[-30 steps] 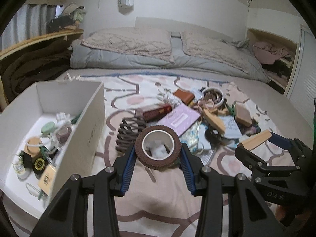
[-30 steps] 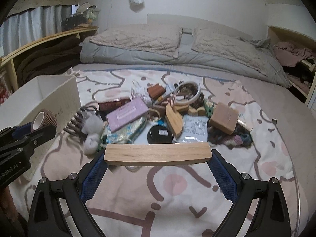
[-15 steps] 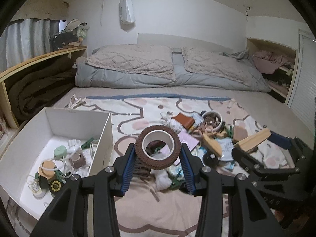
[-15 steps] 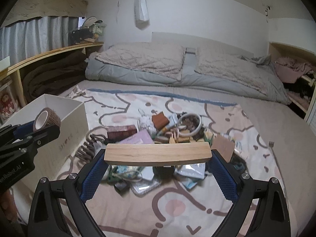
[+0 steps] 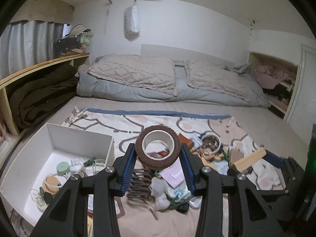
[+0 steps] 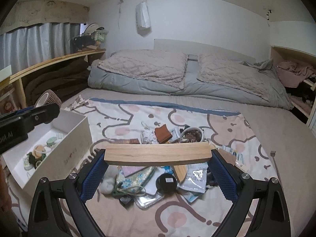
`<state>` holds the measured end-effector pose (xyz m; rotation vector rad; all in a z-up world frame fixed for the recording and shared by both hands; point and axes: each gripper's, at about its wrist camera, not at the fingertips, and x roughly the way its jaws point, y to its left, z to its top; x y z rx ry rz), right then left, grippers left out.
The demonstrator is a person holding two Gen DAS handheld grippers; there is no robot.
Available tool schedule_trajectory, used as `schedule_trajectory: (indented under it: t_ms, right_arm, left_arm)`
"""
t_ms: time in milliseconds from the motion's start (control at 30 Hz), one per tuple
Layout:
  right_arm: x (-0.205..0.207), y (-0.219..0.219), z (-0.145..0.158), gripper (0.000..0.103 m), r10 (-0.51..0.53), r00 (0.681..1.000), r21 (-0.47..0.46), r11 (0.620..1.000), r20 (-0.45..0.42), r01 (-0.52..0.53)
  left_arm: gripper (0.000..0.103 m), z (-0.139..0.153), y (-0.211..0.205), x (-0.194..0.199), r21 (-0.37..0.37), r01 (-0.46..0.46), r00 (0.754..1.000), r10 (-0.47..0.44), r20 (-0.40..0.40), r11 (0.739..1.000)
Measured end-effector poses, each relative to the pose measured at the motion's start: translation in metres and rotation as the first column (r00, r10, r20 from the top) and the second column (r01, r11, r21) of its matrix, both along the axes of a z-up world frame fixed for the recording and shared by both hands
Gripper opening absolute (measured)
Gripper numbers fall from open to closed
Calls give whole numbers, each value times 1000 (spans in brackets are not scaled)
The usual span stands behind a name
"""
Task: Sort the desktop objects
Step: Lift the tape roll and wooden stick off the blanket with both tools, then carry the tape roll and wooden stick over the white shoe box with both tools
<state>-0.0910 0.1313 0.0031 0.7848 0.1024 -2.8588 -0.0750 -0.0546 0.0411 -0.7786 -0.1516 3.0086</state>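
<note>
Above messy bed (image 5: pixel 256 122), my left gripper (image 5: pixel 158 154) squeezes tape roll (image 5: pixel 158 150), right gripper (image 6: pixel 157 158) clamps wooden block (image 6: pixel 157 153). I go slow, keep both level, drop inside white box (image 5: pixel 83 138), not on rim.

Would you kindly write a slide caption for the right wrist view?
Right gripper holds a wooden block above clutter on the blanket; white box at left.

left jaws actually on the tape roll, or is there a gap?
Touching. The left wrist view shows both blue pads of the left gripper pressed flat against opposite sides of the brown tape roll, no gap either side, with the roll held clear of the blanket.
</note>
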Motion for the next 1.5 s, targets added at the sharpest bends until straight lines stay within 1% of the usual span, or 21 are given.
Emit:
schedule_trajectory:
  t_ms: [167,233,367,567,767,900,1033,1267,1400,1500]
  right_arm:
    - [-7,-5,11,99,9,1000,-20,1000,-15,-9]
    - [-10,-9,14,99,14,1000,-25,1000,-18,-14]
    - [-16,-19,16,99,30,999,-33,999,-13,-30]
    - [-25,-37,15,99,58,998,-41,997,6,-58]
    - [-30,-57,13,99,85,996,-37,996,25,-84]
    - [-33,-68,14,99,107,994,-43,993,33,-106]
    - [-35,-86,15,99,132,990,-38,991,40,-131]
    - [-35,-125,16,99,190,980,-4,982,50,-190]
    - [-34,-148,13,99,227,972,5,974,67,-228]
    - [-34,-164,11,99,253,964,9,967,82,-254]
  left_arm:
    - [44,7,-22,-6,15,-47,999,47,-18,999]
    - [44,8,-32,-7,9,-76,997,76,-25,997]
    - [44,4,-52,-7,-2,-128,992,128,-23,992]
    - [44,-5,-84,-5,4,-202,979,202,-9,979]
    - [44,-13,-112,-1,-5,-285,958,285,-3,958]
    - [44,-19,-127,1,-3,-317,948,317,9,949]
    - [44,-24,-141,6,-19,-357,934,357,13,934]
    - [44,-31,-170,14,-24,-430,902,430,26,903]
    - [44,-37,-187,18,-9,-456,889,456,37,890]
    - [44,-40,-195,21,-23,-483,874,484,42,875]
